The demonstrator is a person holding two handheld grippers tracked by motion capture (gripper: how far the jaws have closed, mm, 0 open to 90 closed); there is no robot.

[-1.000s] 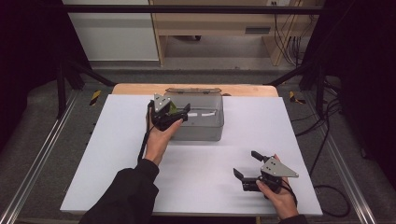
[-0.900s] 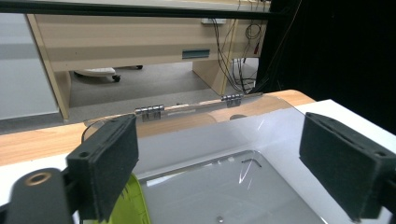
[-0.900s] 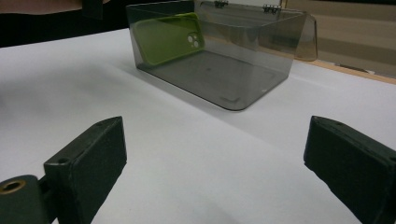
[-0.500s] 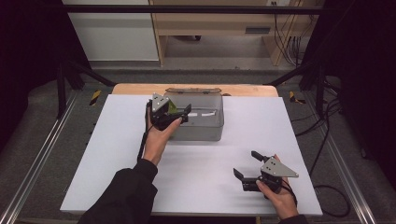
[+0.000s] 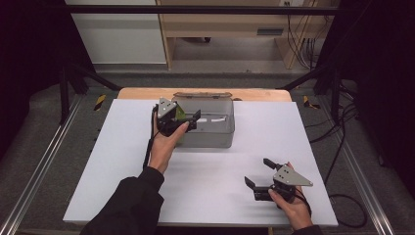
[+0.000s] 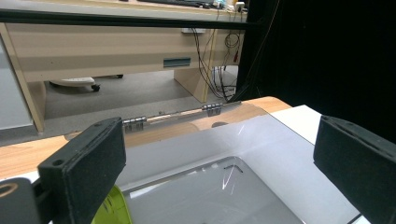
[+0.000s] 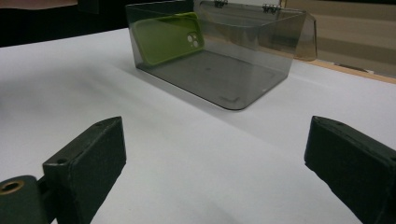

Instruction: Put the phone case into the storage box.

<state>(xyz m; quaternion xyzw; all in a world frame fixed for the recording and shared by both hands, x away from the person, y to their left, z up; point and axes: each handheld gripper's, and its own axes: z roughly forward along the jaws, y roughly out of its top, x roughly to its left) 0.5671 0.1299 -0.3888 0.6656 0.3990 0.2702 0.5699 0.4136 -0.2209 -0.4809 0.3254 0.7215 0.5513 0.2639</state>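
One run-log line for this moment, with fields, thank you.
left tongs: open, just released, over box | case: inside box, leaning on wall | right tongs: open, empty

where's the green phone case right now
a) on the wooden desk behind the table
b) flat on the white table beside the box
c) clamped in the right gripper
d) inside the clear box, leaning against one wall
d: in the right gripper view the green phone case stands tilted against one side wall inside the clear box, and the right gripper in front has nothing between its open jaws.
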